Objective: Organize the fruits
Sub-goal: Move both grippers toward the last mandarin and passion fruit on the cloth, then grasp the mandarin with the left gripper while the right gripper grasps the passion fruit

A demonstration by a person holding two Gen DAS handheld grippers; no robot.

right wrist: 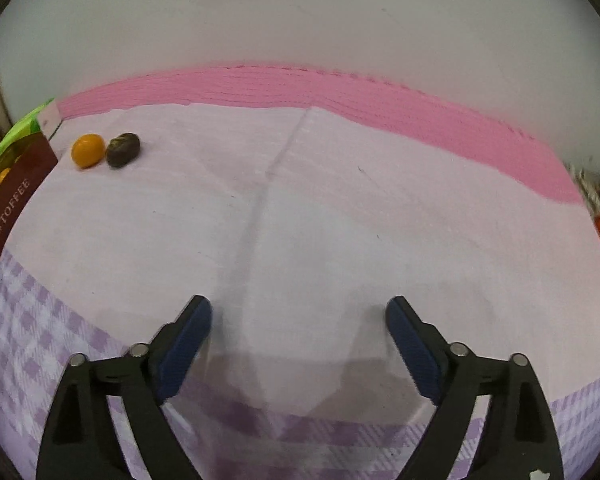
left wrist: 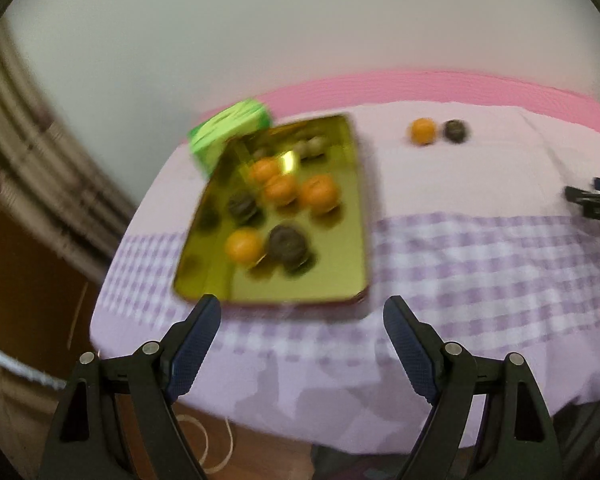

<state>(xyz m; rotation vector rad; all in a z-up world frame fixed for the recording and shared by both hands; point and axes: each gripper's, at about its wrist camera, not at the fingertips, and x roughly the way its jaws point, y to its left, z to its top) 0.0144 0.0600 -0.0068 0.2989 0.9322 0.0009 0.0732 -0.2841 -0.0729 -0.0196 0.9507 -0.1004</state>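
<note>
Your right tool [right wrist: 299, 322] spread wide, nothing between its fingers, orange fruit [right wrist: 87, 150] and dark fruit [right wrist: 123, 149] (touching) far ahead-left on the bench [right wrist: 340, 220], your left tool [left wrist: 302, 320] likewise spread, gold tray [left wrist: 362, 216] just ahead.

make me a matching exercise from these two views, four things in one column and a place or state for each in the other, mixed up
Things:
1. gold tin
2. loose orange fruit
3. green box
4. right gripper

Places or states:
A. behind the tin's far left corner
B. open, nothing between its fingers
C. holds several orange and dark fruits
D. on the cloth beside a dark fruit

Pairs: 1-C, 2-D, 3-A, 4-B
</note>
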